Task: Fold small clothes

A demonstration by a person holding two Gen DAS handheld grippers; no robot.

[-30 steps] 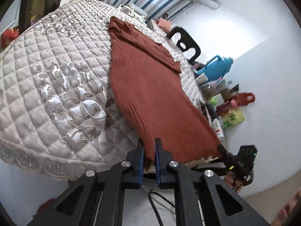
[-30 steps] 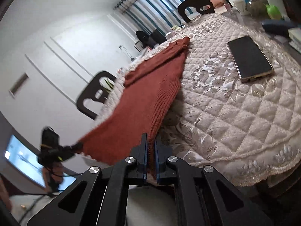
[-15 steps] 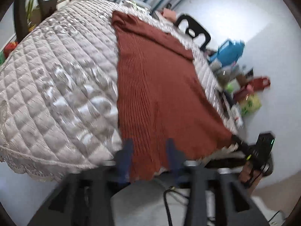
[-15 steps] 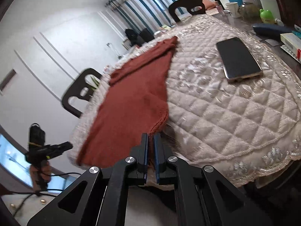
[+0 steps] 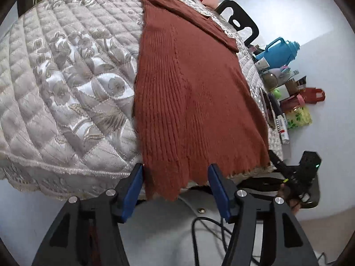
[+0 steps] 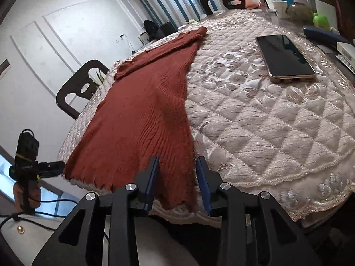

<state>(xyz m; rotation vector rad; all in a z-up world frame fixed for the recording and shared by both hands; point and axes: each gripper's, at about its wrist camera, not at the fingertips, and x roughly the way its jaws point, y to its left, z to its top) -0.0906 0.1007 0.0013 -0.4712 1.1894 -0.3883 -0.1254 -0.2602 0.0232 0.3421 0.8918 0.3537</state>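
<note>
Left wrist view: looks along a long counter toward its far end.
Counter (image 5: 66, 102): covered by a quilted, cream floral cloth with a trimmed edge.
Sweater (image 5: 188, 93): rust-red ribbed knit, spread flat down the counter, neck at the far end, hem overhanging the near edge.
Phone (image 6: 286, 57): dark screen up, on the cloth well to the sweater's right in the right wrist view.
Left gripper (image 5: 175, 177): jaws have just been opening and stand apart; one hem corner hangs loose between the blue pads, touched by neither.
Right gripper (image 6: 177, 177): jaws have just been opening, a narrower gap; the other hem corner droops between them, seemingly free.
Handling: likely soft, light and stretchy; the knit should sag and drag on the quilting, not slide.
Where to grip: probably both hem corners, pinching through both layers, then carrying the hem toward the neck.
</note>
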